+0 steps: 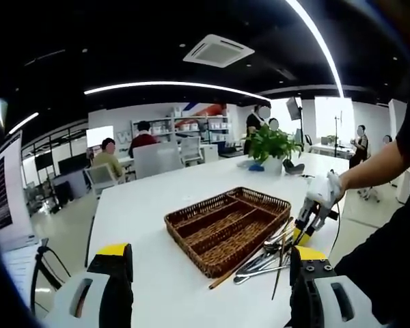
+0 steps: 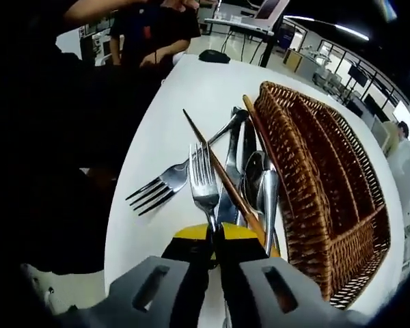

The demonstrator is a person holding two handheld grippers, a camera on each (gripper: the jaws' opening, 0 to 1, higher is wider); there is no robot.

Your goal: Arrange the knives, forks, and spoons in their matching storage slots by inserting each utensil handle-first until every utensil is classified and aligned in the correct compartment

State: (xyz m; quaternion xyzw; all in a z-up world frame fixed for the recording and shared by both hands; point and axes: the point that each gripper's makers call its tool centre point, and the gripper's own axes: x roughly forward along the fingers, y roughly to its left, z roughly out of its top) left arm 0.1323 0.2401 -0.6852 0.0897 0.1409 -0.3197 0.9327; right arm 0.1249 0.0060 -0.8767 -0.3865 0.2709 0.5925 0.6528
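In the left gripper view our left gripper (image 1: 208, 287) hung released, jaws wide apart, with the wicker tray (image 1: 191, 216) ahead between them and the loose cutlery pile (image 1: 268, 256) just inside the right jaw, where the right gripper (image 1: 307, 224) reached down to it. In the right gripper view that gripper was clenched on a fork (image 2: 203, 183), tines pointing away, the tray's slots to the right. We judged the fork should be lifted clear of the pile, then turned handle-first.
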